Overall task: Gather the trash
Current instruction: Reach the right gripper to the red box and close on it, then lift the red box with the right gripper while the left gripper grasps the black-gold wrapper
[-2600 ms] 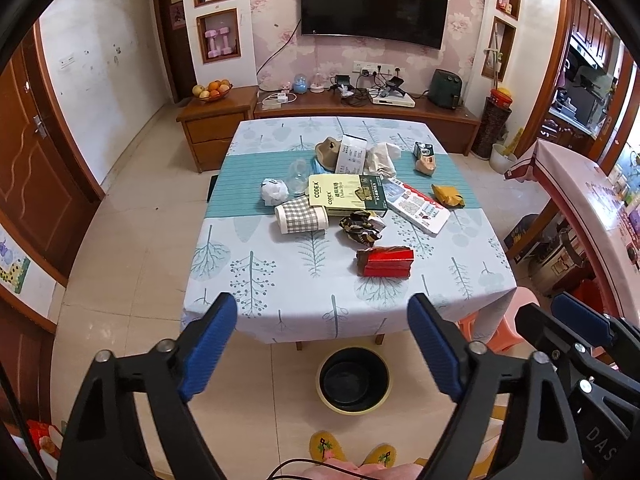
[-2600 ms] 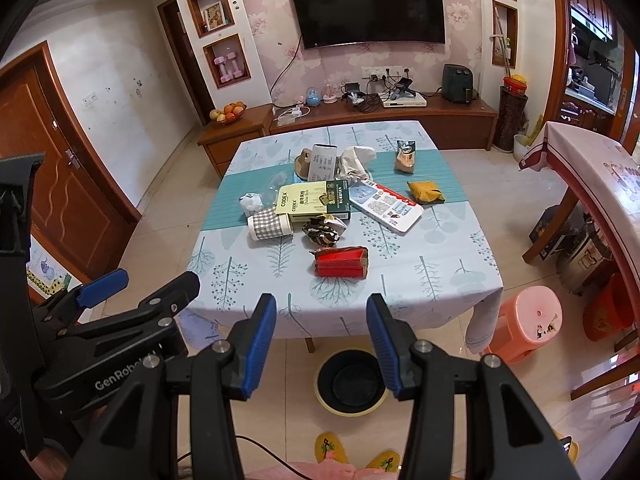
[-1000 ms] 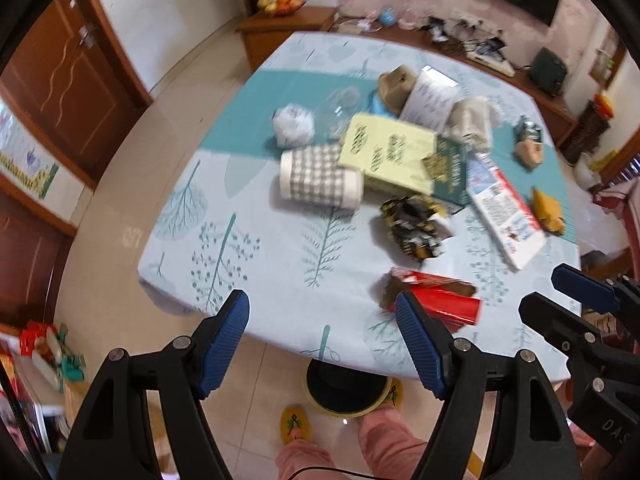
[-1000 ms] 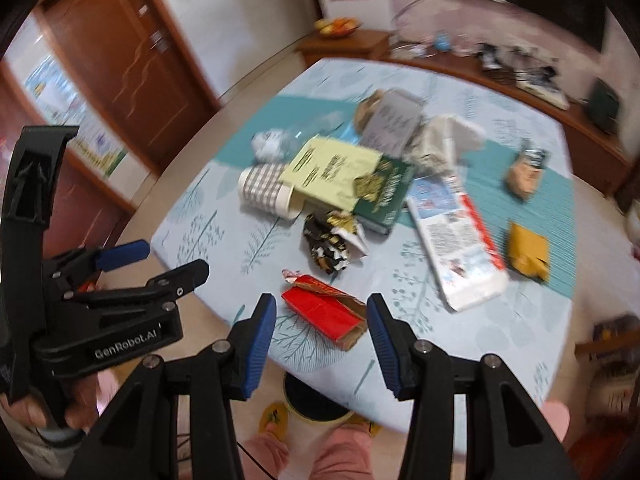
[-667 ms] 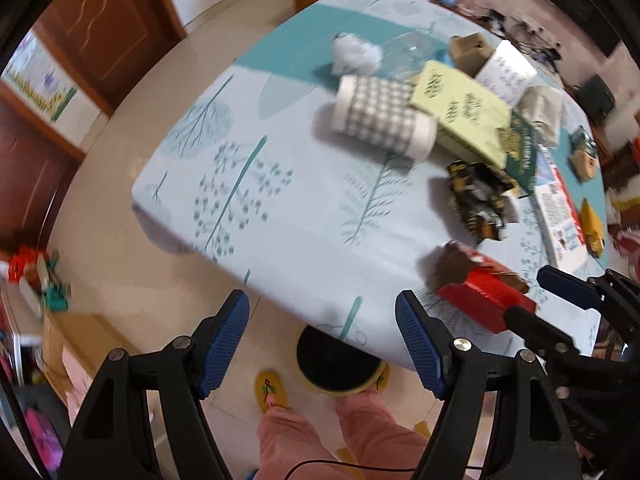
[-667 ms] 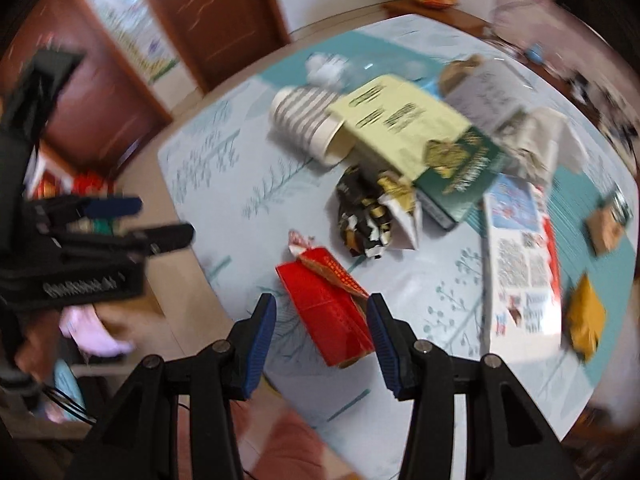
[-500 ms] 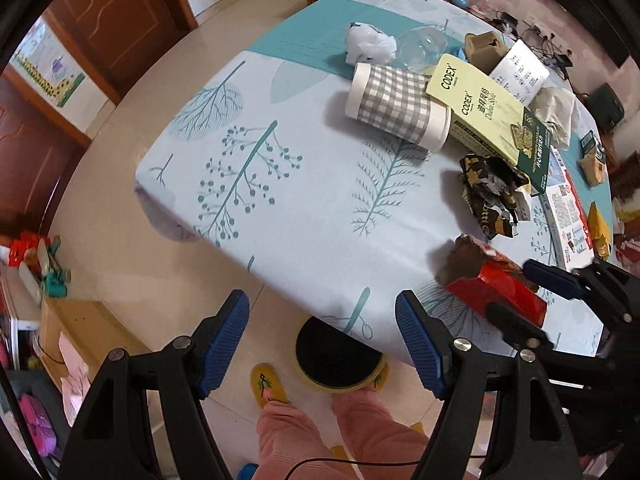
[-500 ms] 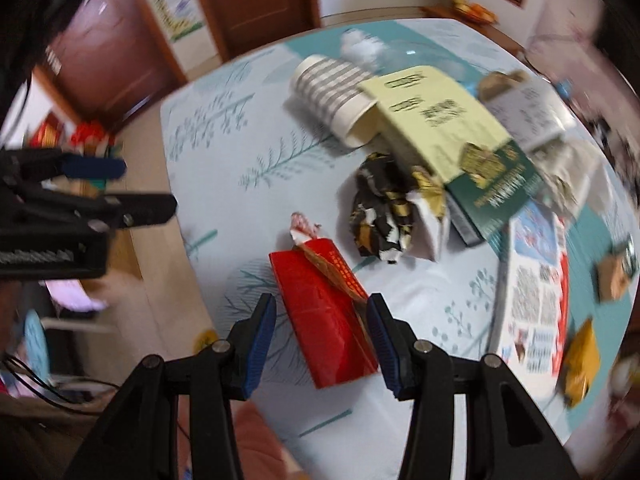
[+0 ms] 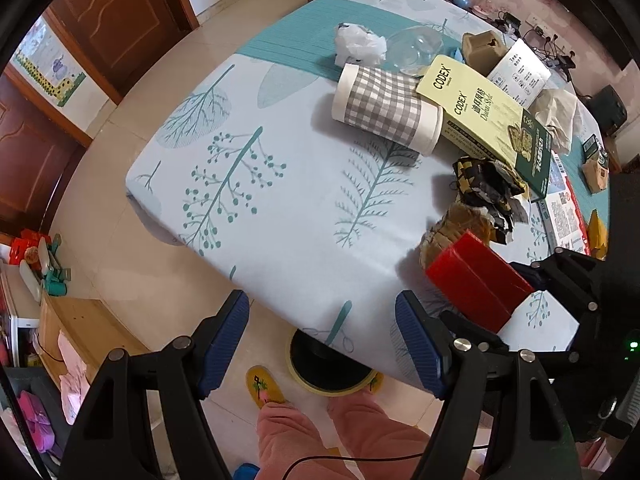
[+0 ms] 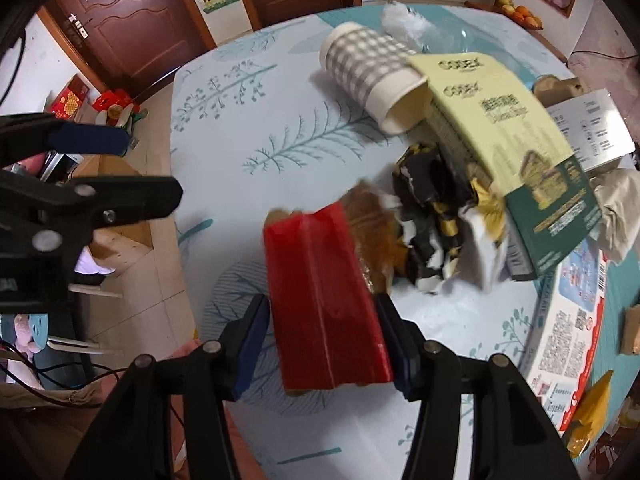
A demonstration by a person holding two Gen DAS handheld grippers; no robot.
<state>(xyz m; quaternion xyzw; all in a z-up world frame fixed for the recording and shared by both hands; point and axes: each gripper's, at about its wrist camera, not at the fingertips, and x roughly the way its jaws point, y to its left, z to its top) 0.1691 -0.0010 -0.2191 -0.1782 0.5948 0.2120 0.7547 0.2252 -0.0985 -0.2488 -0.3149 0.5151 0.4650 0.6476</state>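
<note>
A red snack packet (image 10: pixel 324 300) with a torn brown end lies near the table's front edge; it also shows in the left wrist view (image 9: pixel 478 284). My right gripper (image 10: pixel 322 340) is open with its pads on either side of the packet, touching or nearly touching it. My left gripper (image 9: pixel 322 344) is open and empty, hovering over the table's front edge and the floor. A black bin with a yellow rim (image 9: pixel 332 364) sits on the floor under the table edge. A crumpled black and gold wrapper (image 10: pixel 436 220) lies just beyond the packet.
On the tree-print tablecloth (image 9: pixel 248 168) lie a checked paper cup (image 9: pixel 384 108), a yellow-green CODEX box (image 9: pixel 488 116), a crumpled white bag (image 9: pixel 360 46), a clear bowl (image 9: pixel 414 48) and a printed carton (image 10: pixel 568 328). The person's pink legs (image 9: pixel 340 432) stand by the bin.
Both grippers have come forward and down to the table. The right gripper has closed in on the red packet, whose sides now lie between its pads. The left gripper stays open.
</note>
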